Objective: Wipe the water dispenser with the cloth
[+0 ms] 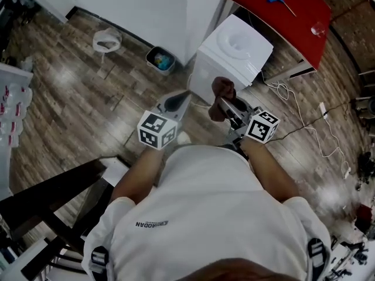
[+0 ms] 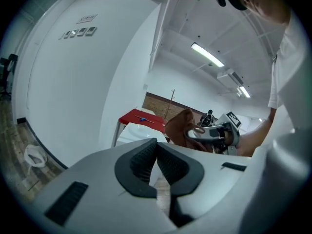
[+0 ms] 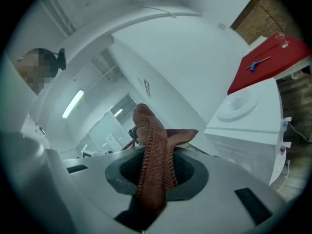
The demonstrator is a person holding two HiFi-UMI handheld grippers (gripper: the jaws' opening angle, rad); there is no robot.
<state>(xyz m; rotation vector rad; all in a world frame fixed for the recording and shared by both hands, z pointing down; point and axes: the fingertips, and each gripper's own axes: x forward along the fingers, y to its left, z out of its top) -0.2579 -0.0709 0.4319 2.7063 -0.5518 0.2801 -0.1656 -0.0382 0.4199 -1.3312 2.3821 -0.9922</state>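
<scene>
Clamps a rust-brown knitted cloth [image 3: 153,150] between the dark ribbed pads [image 3: 186,172] of the pale grey right gripper [image 3: 157,172], lower centre of the frame. Rises from the pads as a folded ridge, tip bent over to the right, lower end trailing down through the gap toward the bottom edge. At the right, apart from the cloth: a white box-shaped water dispenser [image 3: 253,135] with a round recess in its top. Beyond, upper right: a glossy red tabletop [image 3: 275,62] bearing a thin blue-handled tool [image 3: 252,67], under a brown brick wall [image 3: 265,11]. Centre left: a bright strip light [image 3: 73,104] on white ceiling.
</scene>
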